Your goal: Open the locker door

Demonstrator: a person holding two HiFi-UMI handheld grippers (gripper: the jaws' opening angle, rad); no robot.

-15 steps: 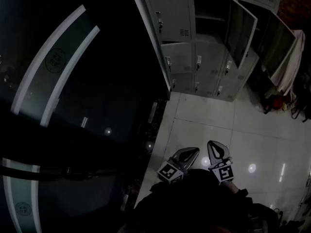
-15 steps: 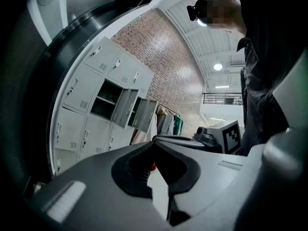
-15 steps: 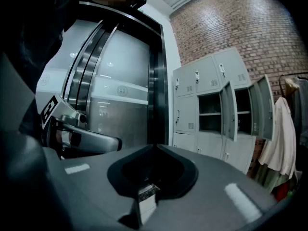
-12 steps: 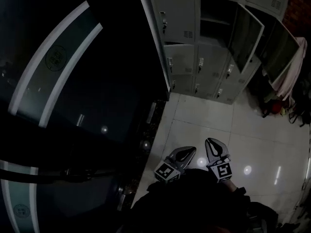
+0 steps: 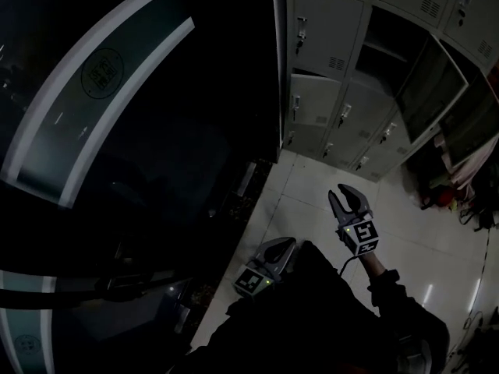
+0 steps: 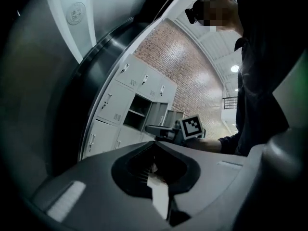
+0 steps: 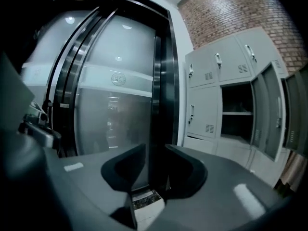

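A bank of grey lockers (image 5: 335, 100) stands ahead at the upper right. One compartment (image 5: 387, 47) is open, with its door (image 5: 427, 92) swung out to the right. The doors beside it (image 5: 312, 107) are closed, each with a small handle. My right gripper (image 5: 347, 194) is raised over the tiled floor, well short of the lockers, open and holding nothing. In the right gripper view (image 7: 155, 150) its jaws point between the dark door frame and the lockers (image 7: 204, 112). My left gripper (image 5: 282, 245) hangs low near my body, shut and empty (image 6: 155, 146).
A dark curved glass wall (image 5: 117, 131) with pale bands fills the left side. A floor grate (image 5: 234, 197) runs along its foot. Pale floor tiles (image 5: 312, 181) lie between me and the lockers. Clothes and bags (image 5: 460, 181) are at the far right, under a brick wall (image 7: 231, 8).
The right gripper has lifted and moved forward, away from the left one, which stays low. The lockers have shifted up and right in the head view.
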